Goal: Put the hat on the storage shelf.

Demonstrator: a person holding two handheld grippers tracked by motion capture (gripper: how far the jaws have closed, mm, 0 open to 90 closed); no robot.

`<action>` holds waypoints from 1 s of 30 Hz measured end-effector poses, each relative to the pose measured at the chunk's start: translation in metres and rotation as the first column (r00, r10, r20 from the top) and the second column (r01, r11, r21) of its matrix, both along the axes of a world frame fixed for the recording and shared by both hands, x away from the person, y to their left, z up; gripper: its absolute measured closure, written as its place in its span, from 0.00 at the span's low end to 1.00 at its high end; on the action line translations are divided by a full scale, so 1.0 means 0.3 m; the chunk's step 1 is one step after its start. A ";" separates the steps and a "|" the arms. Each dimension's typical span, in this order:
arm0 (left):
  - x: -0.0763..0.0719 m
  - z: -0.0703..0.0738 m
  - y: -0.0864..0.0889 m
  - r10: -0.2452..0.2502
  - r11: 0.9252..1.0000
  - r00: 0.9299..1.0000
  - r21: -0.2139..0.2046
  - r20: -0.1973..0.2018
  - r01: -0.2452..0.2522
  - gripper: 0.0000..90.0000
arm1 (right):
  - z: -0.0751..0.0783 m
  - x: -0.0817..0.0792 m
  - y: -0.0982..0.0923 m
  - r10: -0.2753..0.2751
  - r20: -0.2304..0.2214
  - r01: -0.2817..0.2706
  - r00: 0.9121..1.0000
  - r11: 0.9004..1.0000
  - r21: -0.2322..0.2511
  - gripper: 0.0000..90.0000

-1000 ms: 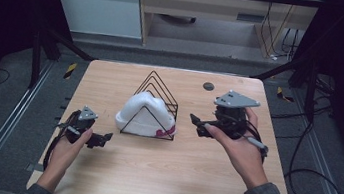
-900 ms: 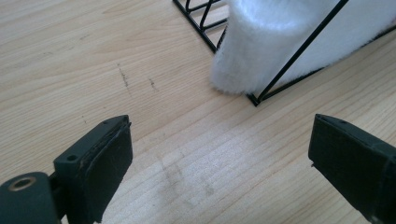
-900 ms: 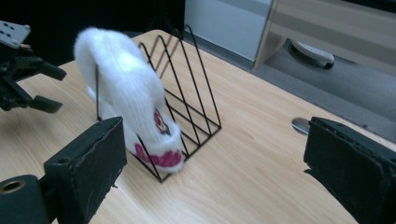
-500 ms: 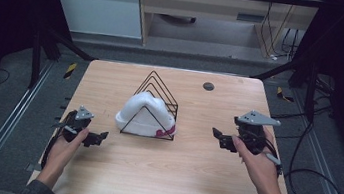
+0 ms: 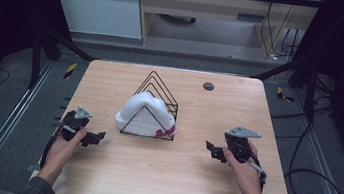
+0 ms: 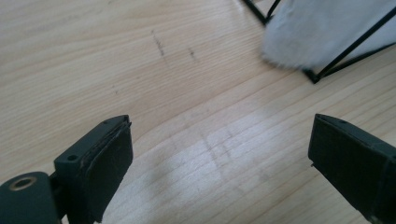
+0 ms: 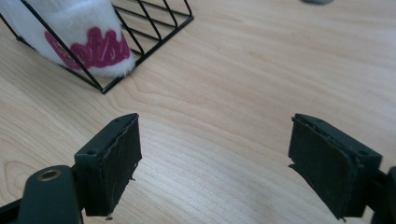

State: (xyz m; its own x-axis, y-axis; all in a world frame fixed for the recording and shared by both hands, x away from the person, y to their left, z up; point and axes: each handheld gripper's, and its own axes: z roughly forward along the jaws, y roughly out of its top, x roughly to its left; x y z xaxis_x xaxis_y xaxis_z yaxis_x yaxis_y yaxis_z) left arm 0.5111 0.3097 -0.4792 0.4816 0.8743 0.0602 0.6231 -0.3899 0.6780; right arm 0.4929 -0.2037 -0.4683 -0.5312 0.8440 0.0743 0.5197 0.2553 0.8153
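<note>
The surface (image 5: 174, 178) is lit evenly from above in the high view, while the surrounding floor is left dark. Soft glare is seen on the wood in the left gripper view. The white cloth (image 6: 322, 32) is blurred there, and picture edges are slightly softened.

Cloth (image 5: 143, 113) inside wire rack (image 5: 154, 106) mid-table (image 5: 159, 181), between left claw (image 5: 96, 137) and right claw (image 5: 212, 150).

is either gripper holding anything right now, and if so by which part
Nothing is held. The left gripper and the right gripper both stand open over bare table, apart from the white cloth in the wire rack.
</note>
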 end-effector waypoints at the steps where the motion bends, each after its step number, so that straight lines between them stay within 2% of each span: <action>1: 0.002 -0.005 0.002 0.001 1.000 1.000 -0.007 -0.003 -0.001 0.07 | -0.012 0.000 0.005 -0.002 -0.011 0.002 1.000 1.000 0.003 0.20; 3: 0.010 -0.014 0.002 -0.002 1.000 1.000 -0.027 0.002 0.002 0.07 | -0.033 0.002 0.028 -0.011 -0.016 0.011 1.000 1.000 -0.007 0.20; 6: 0.016 -0.017 0.005 -0.008 1.000 1.000 -0.018 0.012 0.008 0.07 | -0.046 0.009 0.039 -0.018 -0.017 0.018 1.000 1.000 -0.014 0.19; 7: 0.019 -0.022 0.006 -0.003 1.000 1.000 -0.027 0.014 0.003 0.07 | -0.052 0.015 0.042 -0.022 -0.020 0.021 1.000 0.999 -0.024 0.19; 11: 0.025 -0.053 0.009 -0.014 0.999 1.000 -0.039 -0.014 0.014 0.06 | -0.080 0.036 0.044 -0.053 -0.054 0.051 0.997 0.998 -0.032 0.18; 13: 0.026 -0.069 0.001 -0.033 0.999 0.999 -0.034 -0.032 0.032 0.06 | -0.091 0.044 0.041 -0.070 -0.053 0.068 0.996 0.997 -0.038 0.18; 14: 0.025 -0.075 -0.004 -0.037 0.999 0.999 -0.026 -0.026 0.036 0.05 | -0.097 0.048 0.041 -0.074 -0.053 0.072 0.996 0.997 -0.040 0.18; 20: 0.019 -0.094 -0.003 -0.055 0.997 0.998 -0.054 0.025 0.057 0.01 | -0.124 0.064 0.054 -0.104 -0.061 0.100 0.993 0.993 -0.067 0.16; 23: 0.020 -0.094 -0.004 -0.056 0.997 0.998 -0.052 0.023 0.057 0.01 | -0.136 0.067 0.060 -0.121 -0.072 0.116 0.990 0.991 -0.070 0.16; 30: 0.022 -0.095 -0.005 -0.057 0.997 0.998 -0.055 0.020 0.058 0.00 | -0.143 0.068 0.089 -0.132 -0.060 0.123 0.989 0.984 -0.131 0.12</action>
